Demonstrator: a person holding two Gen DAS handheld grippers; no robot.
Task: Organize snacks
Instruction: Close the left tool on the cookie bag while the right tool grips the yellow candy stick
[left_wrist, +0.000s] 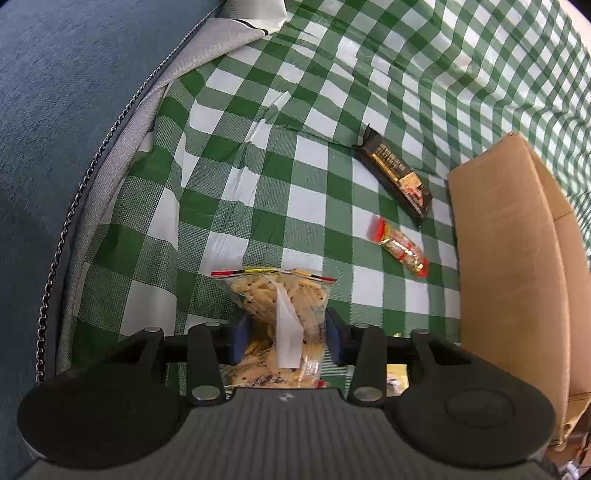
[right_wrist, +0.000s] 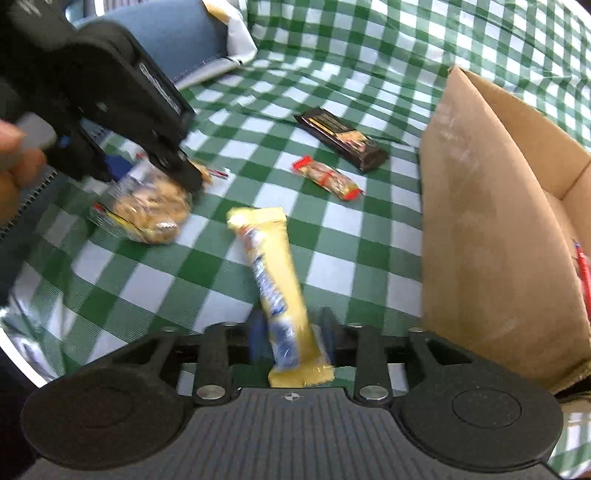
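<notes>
Left gripper (left_wrist: 284, 341): cracker bag (left_wrist: 280, 306) bracketed, pads apart | Right gripper (right_wrist: 293, 338): yellow bar (right_wrist: 271, 280) straddled, not clamped, long axis pointing ahead | cardboard box (right_wrist: 491, 236) lies rightward, nearer right hand | both snacks on checked cloth (right_wrist: 332, 258)

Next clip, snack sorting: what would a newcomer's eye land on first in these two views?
The green-checked tablecloth fills both views. The left gripper has a clear bag of biscuits between its fingers, the right gripper a yellow wrapper. Right of them stands an open cardboard box; a black bar and a small red-ended packet lie beside it.
</notes>
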